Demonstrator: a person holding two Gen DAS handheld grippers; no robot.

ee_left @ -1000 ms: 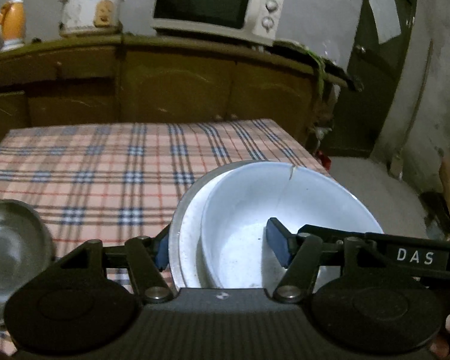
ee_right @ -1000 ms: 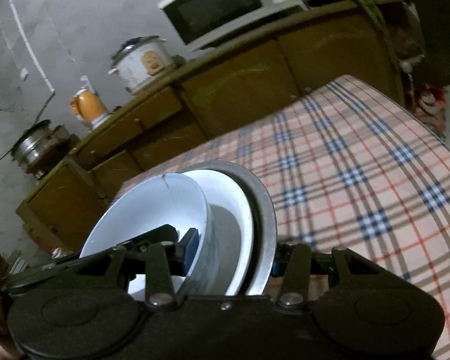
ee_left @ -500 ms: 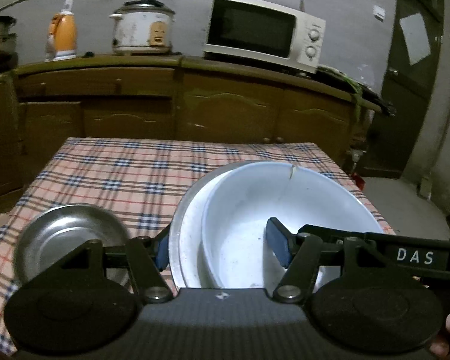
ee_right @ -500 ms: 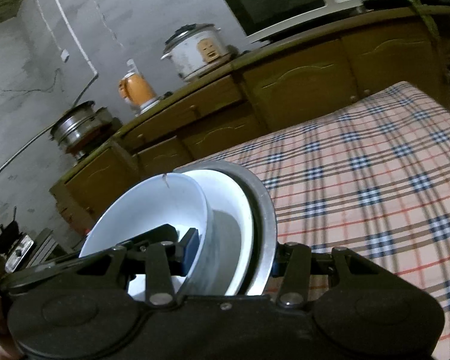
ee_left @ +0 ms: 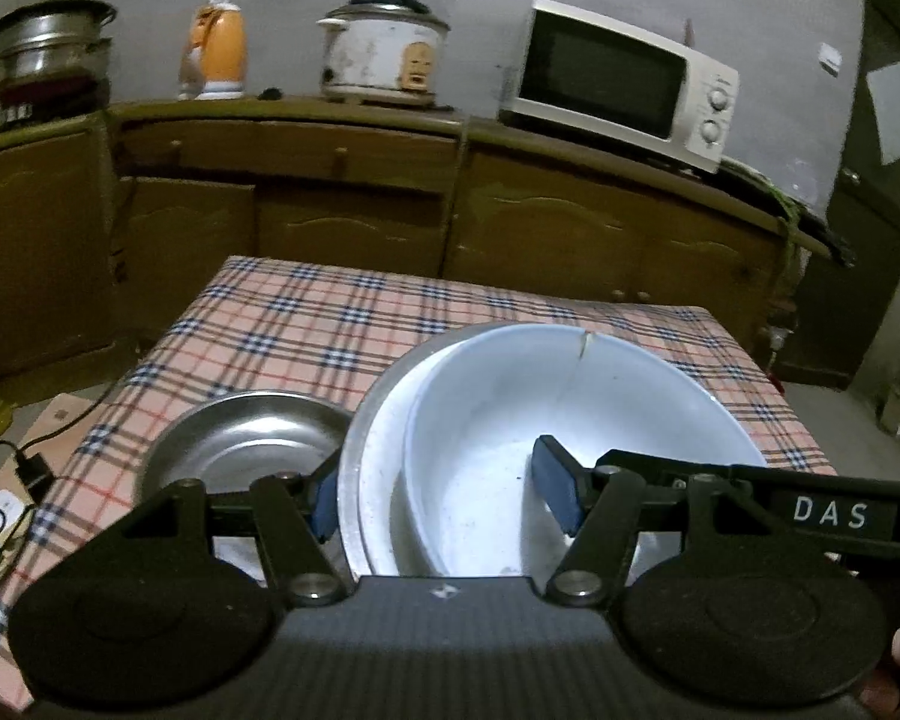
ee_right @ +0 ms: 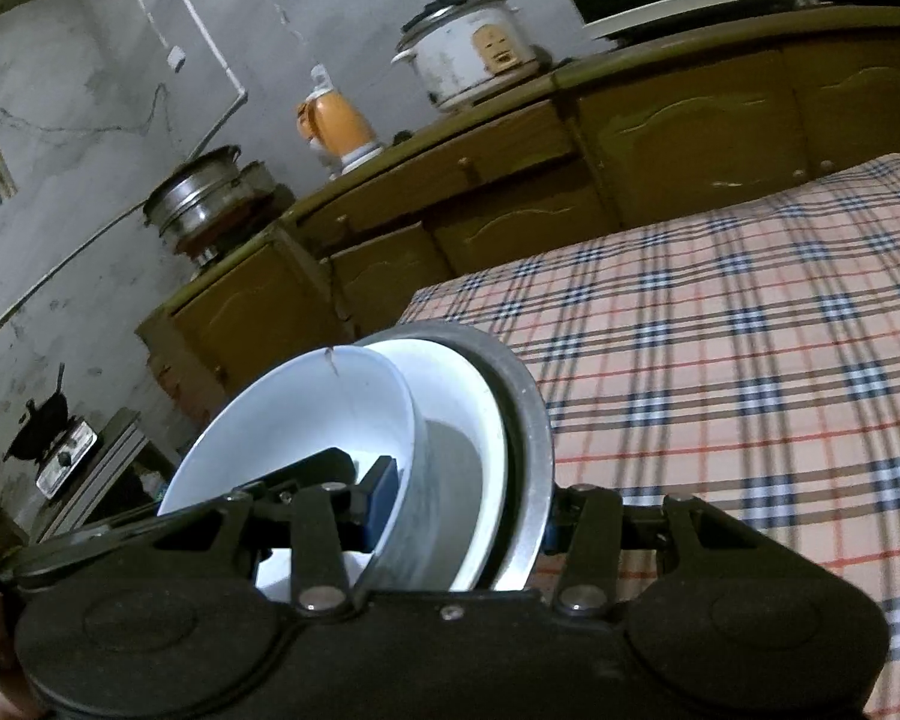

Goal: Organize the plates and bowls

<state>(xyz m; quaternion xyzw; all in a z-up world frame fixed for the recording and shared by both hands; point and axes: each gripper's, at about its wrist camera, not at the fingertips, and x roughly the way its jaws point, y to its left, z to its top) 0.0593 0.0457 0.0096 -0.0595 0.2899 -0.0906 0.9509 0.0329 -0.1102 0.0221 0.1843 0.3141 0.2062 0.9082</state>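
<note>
Both grippers hold one stack: a cracked white bowl (ee_left: 570, 420) in a white plate (ee_left: 390, 480), in a steel plate (ee_left: 354, 468). My left gripper (ee_left: 438, 498) is shut on the stack's left rim, one pad under the steel plate, one inside the bowl. My right gripper (ee_right: 462, 510) is shut on the opposite rim of the same stack: white bowl (ee_right: 306, 420), steel plate (ee_right: 531, 420). The stack hangs above the plaid table (ee_left: 306, 330). A second steel plate (ee_left: 240, 450) lies on the table at the left.
Wooden cabinets (ee_left: 354, 204) stand behind the table with a microwave (ee_left: 618, 84), rice cooker (ee_left: 384, 54), orange kettle (ee_left: 216, 54) and steel pots (ee_left: 42, 48). A power strip with cable (ee_left: 0, 516) lies on the floor at left. A dark door (ee_left: 882, 138) is at right.
Both grippers with the stack have pulled back and swung left. The steel plate on the table has come further into the left wrist view, near the stack.
</note>
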